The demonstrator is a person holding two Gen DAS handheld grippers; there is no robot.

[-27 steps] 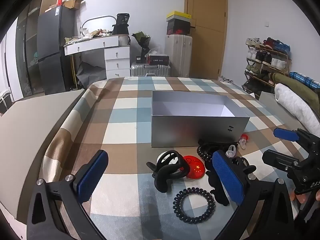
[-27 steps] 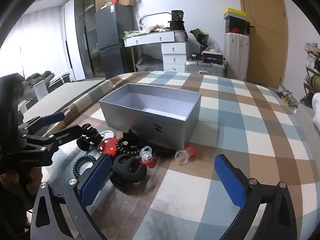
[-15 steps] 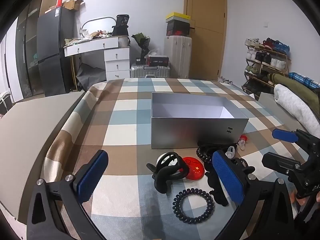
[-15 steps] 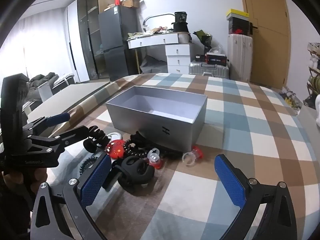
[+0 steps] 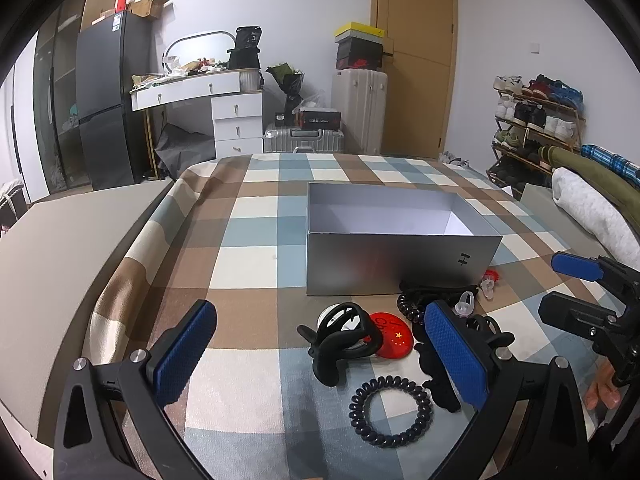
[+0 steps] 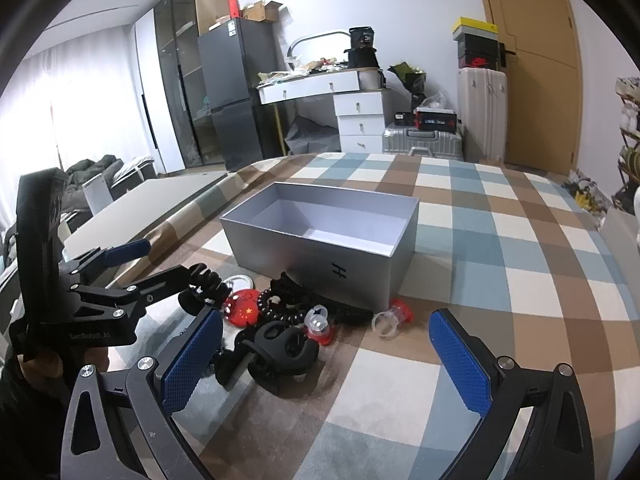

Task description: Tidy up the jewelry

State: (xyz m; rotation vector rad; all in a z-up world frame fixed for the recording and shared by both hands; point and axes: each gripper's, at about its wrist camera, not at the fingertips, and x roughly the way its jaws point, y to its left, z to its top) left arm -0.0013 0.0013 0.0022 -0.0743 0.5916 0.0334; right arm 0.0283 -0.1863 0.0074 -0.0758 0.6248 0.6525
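Silver-grey, the open rectangular cardboard box (image 5: 400,264) sits at the centre of the left wrist view on a checked blue, brown and cream cloth (image 5: 256,248); its interior shows nothing inside. Jewelry lies on the cloth just below the box's front wall. A black plastic claw hair clip (image 5: 340,340) lies at lower centre, touching a round red badge with yellow stars (image 5: 394,340). A black coiled hair tie (image 5: 390,410) lies below them, apart. In the right wrist view, a second black claw clip (image 6: 280,350) lies at lower centre, beside two clear-and-red plastic rings (image 6: 318,326). Left gripper (image 5: 320,356): jaws fully open, nothing between them. Right gripper (image 6: 324,364): jaws fully open, gripping nothing.
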